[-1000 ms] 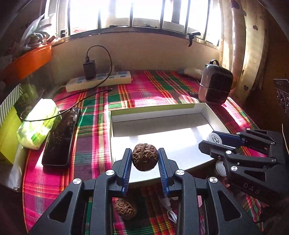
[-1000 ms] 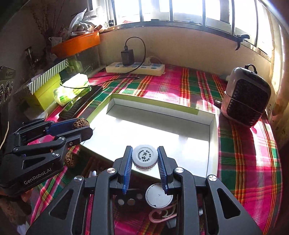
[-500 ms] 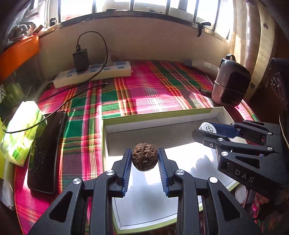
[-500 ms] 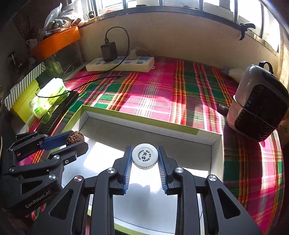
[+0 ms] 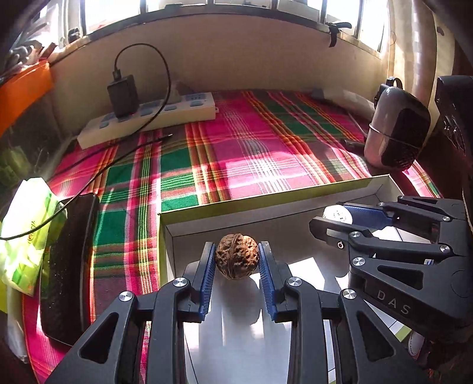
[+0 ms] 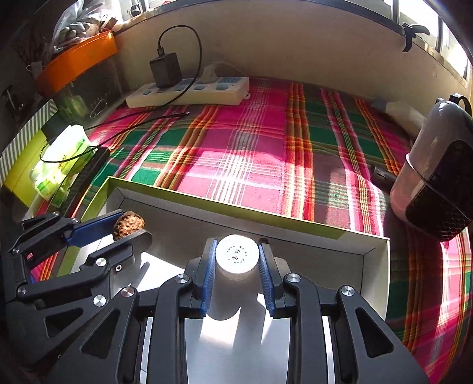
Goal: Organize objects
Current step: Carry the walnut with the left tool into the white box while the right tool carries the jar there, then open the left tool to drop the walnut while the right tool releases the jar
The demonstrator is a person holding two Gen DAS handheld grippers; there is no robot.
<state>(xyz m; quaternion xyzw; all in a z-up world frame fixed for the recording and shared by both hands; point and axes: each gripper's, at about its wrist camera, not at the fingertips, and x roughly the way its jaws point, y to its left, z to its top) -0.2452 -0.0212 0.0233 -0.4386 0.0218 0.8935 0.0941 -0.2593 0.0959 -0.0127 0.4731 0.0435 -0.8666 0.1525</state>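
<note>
I see hard sunlight pouring in from the row of windows (image 5: 207, 3) at the top, blown out to white. It stripes the pink-and-green plaid cloth (image 5: 251, 153) and glares off the white floor of the shallow cardboard box (image 6: 236, 333), where dark finger shadows fall. Both fisheye views bend strongly at the edges, with black vignetted corners. The centre stays sharp; the left margins sit dim.
</note>
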